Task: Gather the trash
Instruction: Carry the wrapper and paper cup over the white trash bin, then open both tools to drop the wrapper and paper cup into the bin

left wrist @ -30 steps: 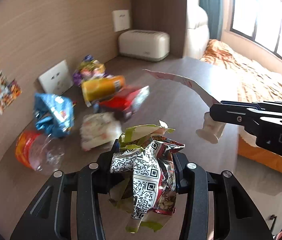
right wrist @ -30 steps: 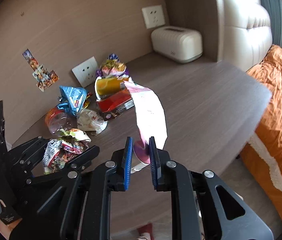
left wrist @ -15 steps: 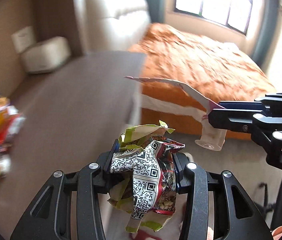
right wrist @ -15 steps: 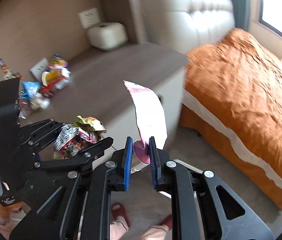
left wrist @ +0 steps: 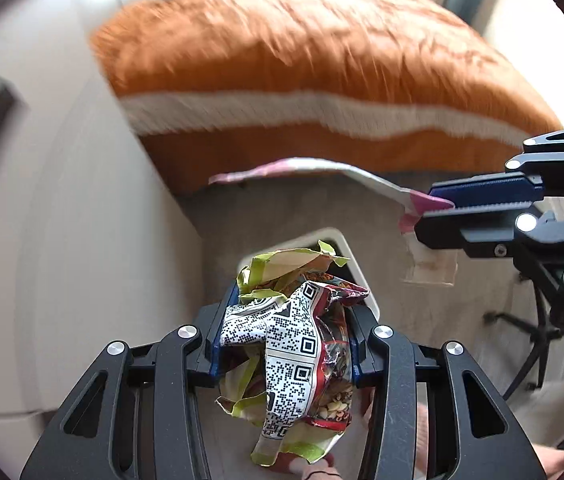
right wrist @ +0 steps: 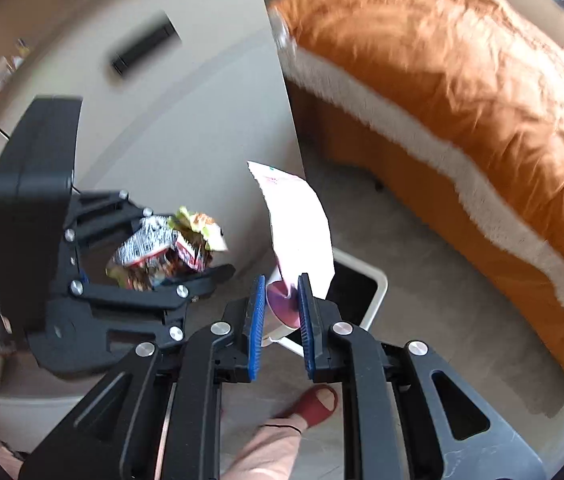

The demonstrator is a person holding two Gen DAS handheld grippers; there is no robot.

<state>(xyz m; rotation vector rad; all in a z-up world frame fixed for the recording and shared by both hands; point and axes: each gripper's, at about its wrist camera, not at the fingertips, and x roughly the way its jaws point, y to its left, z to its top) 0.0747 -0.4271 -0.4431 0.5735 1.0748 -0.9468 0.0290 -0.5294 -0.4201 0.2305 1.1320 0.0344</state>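
Firstly, left wrist view. Left gripper (left wrist: 284, 340): jaws pressed onto a crumpled snack wrapper (left wrist: 294, 344), QR-printed foil with green and red edges, wadded between the blue-lined fingers and spilling past them toward the camera. White bin (left wrist: 356, 264): on the grey floor directly beyond the wrapper, only its rim corner showing. Right gripper (left wrist: 438, 204): entered from the right, jaws pinching the rim of a small clear cup (left wrist: 430, 260); the cup's peeled lid (left wrist: 322, 170), white with pink print, stretched out to the left. Orange bedspread (left wrist: 302, 52) with a white band: far side, blurred. Pale cabinet front (left wrist: 41, 200): left.

Next, right wrist view. Right gripper (right wrist: 279, 304): blue pads closed on the cup (right wrist: 282, 312), pink inside visible between them, lid (right wrist: 302, 220) standing up and away. Bin (right wrist: 378, 280): just beyond and below the cup, dark interior, pale rim. Left gripper (right wrist: 185, 256): left of the cup, wrapper (right wrist: 165, 248) clamped in it, held above the floor beside the cabinet (right wrist: 181, 120). Bedspread (right wrist: 462, 100): right and far. Red slipper (right wrist: 314, 402) on a foot: near, on the floor.
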